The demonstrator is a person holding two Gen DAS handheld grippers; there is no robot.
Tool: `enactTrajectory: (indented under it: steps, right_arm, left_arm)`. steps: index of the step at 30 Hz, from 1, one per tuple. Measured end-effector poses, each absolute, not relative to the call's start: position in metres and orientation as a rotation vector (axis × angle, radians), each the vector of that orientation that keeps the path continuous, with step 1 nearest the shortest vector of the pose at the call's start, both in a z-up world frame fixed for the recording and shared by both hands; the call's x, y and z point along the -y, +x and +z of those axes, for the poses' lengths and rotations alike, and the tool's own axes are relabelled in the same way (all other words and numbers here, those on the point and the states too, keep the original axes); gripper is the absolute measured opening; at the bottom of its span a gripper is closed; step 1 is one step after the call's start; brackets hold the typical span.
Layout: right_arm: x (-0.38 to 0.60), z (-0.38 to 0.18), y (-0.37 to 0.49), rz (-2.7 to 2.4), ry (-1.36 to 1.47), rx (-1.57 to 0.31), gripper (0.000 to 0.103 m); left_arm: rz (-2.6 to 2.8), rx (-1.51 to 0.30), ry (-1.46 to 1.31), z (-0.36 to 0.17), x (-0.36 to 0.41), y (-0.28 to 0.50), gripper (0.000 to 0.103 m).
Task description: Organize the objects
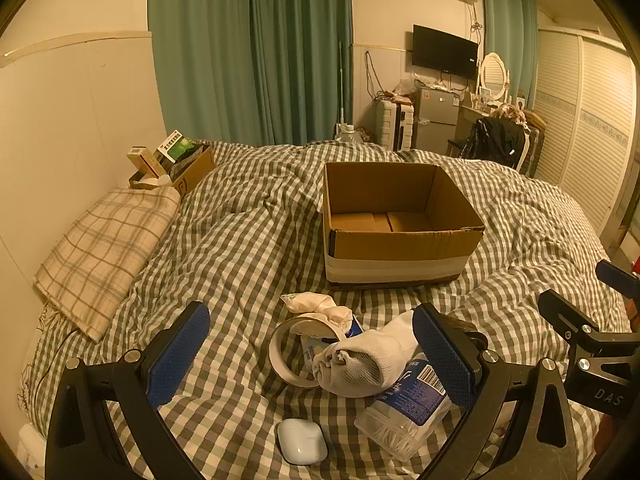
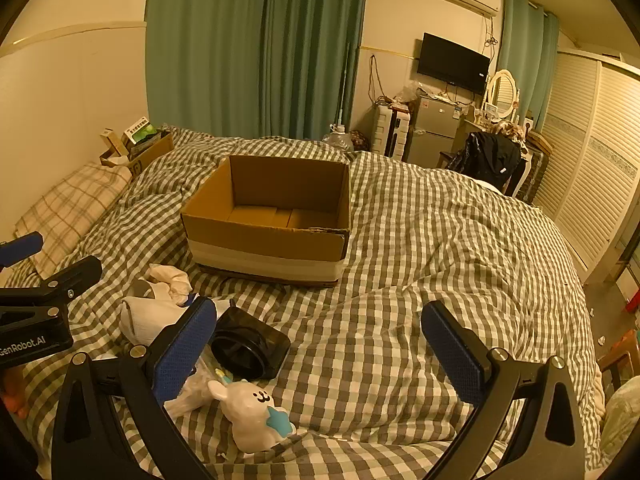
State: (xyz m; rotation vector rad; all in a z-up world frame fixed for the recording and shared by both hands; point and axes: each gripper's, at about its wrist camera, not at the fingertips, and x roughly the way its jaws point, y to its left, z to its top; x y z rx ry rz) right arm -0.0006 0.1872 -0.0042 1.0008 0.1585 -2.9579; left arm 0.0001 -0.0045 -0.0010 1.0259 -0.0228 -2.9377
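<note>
Both the left gripper (image 1: pixel 312 356) and right gripper (image 2: pixel 320 352) hover with fingers spread wide, holding nothing. The open brown cardboard box (image 1: pixel 400 236) sits on the grey-checked duvet (image 1: pixel 248 240). Near it lie a rolled white sock (image 1: pixel 360 360), a roll of pale tape (image 1: pixel 280 356) and what looks like a clear plastic jar of cotton swabs (image 1: pixel 404 412).

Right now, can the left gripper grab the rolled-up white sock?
Probably yes. The left gripper is open, and the rolled white sock lies between its fingers on top of the pile, with nothing covering it.

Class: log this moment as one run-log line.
left gripper: open, over rolled sock | right gripper: open, empty | cardboard box: empty | items on duvet
</note>
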Motion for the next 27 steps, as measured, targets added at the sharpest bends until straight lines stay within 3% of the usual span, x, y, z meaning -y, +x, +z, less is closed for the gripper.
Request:
enactTrajectory:
  steps: [27]
  right_arm:
    - [-0.184, 0.011, 0.006, -2.944, 0.958, -0.173, 0.102]
  left_arm:
    - [-2.971, 0.036, 0.998, 0.007, 0.002, 0.006, 0.103]
